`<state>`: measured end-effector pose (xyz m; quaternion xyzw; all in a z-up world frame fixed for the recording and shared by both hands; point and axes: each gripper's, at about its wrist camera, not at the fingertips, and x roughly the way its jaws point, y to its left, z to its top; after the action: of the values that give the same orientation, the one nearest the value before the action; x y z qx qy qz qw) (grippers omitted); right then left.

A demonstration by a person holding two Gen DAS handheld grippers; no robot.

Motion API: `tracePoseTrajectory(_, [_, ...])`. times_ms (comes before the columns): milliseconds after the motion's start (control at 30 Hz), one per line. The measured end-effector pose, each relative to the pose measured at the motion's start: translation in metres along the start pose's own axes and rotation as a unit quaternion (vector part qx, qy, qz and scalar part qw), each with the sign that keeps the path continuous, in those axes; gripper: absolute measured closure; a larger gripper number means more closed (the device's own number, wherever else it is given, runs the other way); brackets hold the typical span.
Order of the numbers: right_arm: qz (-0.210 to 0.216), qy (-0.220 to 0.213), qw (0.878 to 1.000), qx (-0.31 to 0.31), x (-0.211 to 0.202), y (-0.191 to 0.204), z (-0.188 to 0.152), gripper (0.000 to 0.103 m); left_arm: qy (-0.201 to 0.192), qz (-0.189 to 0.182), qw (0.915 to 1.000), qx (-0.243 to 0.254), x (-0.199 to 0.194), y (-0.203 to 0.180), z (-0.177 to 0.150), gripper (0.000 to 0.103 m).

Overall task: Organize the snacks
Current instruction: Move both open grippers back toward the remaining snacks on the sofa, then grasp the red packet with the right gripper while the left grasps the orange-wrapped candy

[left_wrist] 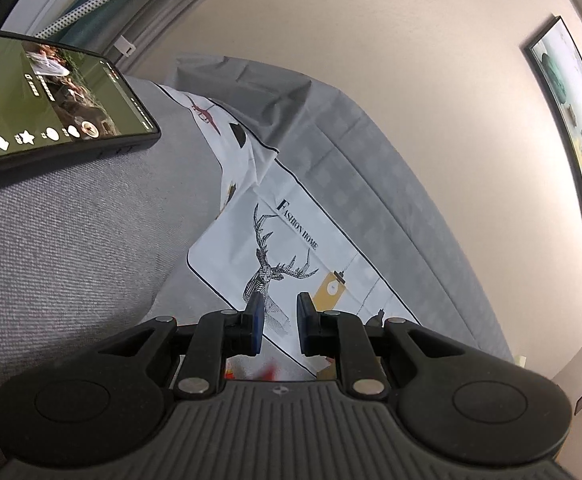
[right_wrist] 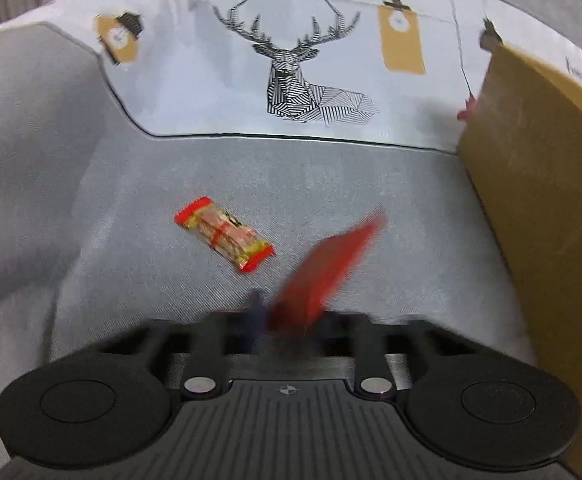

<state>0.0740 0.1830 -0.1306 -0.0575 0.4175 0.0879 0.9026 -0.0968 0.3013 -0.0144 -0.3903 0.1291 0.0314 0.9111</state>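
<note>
Our right gripper (right_wrist: 287, 316) pinches a blurred red snack packet (right_wrist: 331, 264), just beside the cardboard box (right_wrist: 539, 184); another clear-wrapped snack (right_wrist: 223, 234) lies farther from it. Left gripper (left_wrist: 278, 316) narrow, empty.

A grey woven sofa seat (right_wrist: 251, 184) carries everything here. Across its back part lies a white printed cloth (right_wrist: 195, 80) with a black line border, a geometric stag drawing, the words "FASHION HOME" and yellow tag motifs; its front edge curves across the seat. On the bare grey fabric in front of that edge lies a small clear snack packet with red ends (right_wrist: 224, 233), set at a slant. At the right, a brown cardboard box (right_wrist: 539, 184) stands on the seat, its near wall overlapping the cloth's edge. In the left wrist view a grey checked sheet (left_wrist: 355, 160) covers the sofa behind the cloth.
</note>
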Motion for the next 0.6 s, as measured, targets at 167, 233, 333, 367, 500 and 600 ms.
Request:
tracePoseTrajectory(167, [0.019,-0.008,0.999,-0.029,-0.013,-0.035,-0.012,0.1,0.0,-0.001,1.0,-0.002,0.002,-0.002,-0.001,0.086])
tracePoseTrajectory(233, [0.025,-0.013,0.999,-0.038,-0.022,-0.051,-0.022,0.1,0.0,-0.001,1.0,-0.005,0.004,-0.002,-0.001,0.086])
tracePoseTrajectory(333, [0.037,-0.018,0.998,-0.043,-0.036,-0.07,-0.037,0.1,0.004,0.004,0.9999,-0.009,0.007,0.0,-0.002,0.086])
tracePoseTrajectory(367, [0.046,-0.019,0.998,-0.042,-0.041,-0.075,-0.041,0.1,0.006,0.006,1.0,-0.005,0.007,-0.002,-0.003,0.086])
tracePoseTrajectory(500, [0.092,-0.023,0.993,-0.067,-0.065,-0.086,-0.057,0.1,0.014,0.012,0.9997,0.017,0.01,-0.007,-0.004,0.086])
tracePoseTrajectory(600, [0.109,-0.027,0.989,-0.1,-0.082,-0.091,-0.066,0.1,0.022,0.017,0.9995,0.015,0.013,-0.005,-0.004,0.086])
